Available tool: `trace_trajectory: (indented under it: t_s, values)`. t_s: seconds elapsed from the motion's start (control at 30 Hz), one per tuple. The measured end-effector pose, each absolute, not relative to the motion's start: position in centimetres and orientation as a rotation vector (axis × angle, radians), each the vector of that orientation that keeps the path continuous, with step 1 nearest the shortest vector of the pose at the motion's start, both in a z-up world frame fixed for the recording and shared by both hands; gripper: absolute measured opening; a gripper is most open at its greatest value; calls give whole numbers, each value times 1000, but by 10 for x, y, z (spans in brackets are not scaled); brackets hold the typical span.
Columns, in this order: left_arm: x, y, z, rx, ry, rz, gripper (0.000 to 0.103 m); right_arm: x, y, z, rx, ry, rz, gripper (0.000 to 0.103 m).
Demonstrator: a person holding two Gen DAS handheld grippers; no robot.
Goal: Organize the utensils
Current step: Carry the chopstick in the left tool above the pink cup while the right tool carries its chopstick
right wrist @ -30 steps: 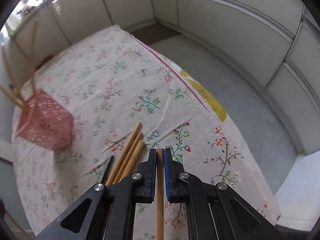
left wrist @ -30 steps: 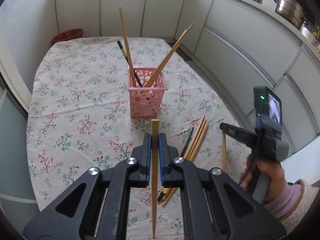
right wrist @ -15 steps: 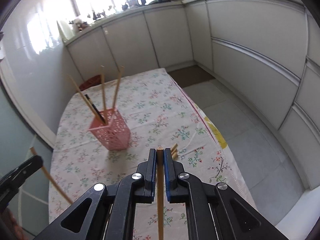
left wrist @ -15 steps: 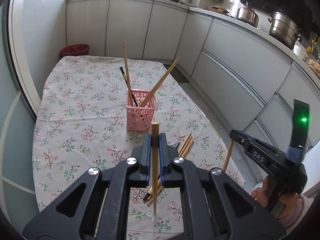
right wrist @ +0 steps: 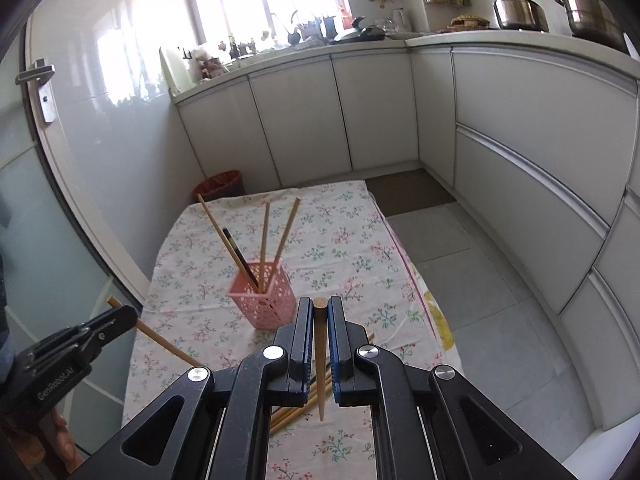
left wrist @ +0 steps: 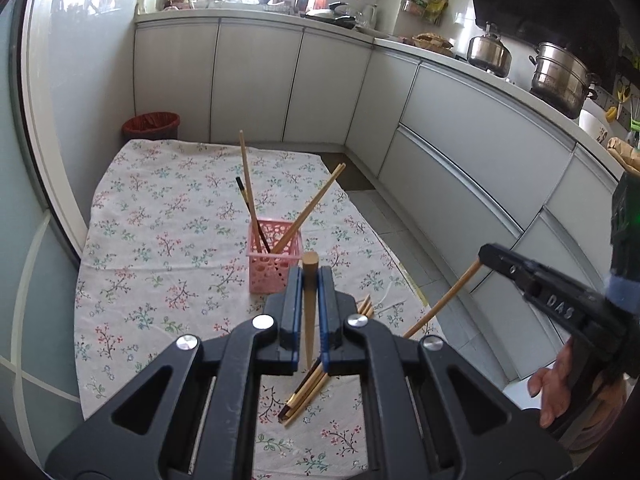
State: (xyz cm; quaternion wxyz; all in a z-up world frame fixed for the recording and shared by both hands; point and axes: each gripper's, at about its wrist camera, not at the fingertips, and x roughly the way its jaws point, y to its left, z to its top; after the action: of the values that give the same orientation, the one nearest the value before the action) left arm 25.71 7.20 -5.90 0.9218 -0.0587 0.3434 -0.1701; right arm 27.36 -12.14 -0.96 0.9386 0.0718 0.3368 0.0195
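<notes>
A table covered with a white floral tablecloth (left wrist: 132, 248) stands in a kitchen with pale grey cabinets. Near its middle sits a pink perforated plastic basket (left wrist: 273, 266) holding several chopsticks that lean outward, most of light wood and one dark. The left gripper (left wrist: 310, 280), black with blue pads, pinches a light wooden chopstick (left wrist: 309, 312) held roughly upright above the cloth. The right gripper (right wrist: 320, 312) clamps a second light wooden chopstick (right wrist: 320, 360) the same way. A loose bundle of wooden chopsticks (left wrist: 304, 394) lies on the cloth below both grippers, nearer than the basket.
</notes>
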Motion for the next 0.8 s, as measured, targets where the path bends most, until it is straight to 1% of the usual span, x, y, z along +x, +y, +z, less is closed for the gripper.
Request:
trace_trajectory:
  t_s: [0.3,0.8]
  values:
    - [267,74,-43,-111,677,-330,8,287,-115,22,163,650,72,7]
    - [325,71,16,-91,534,-278,8,329,-97,96,226,491,142,7]
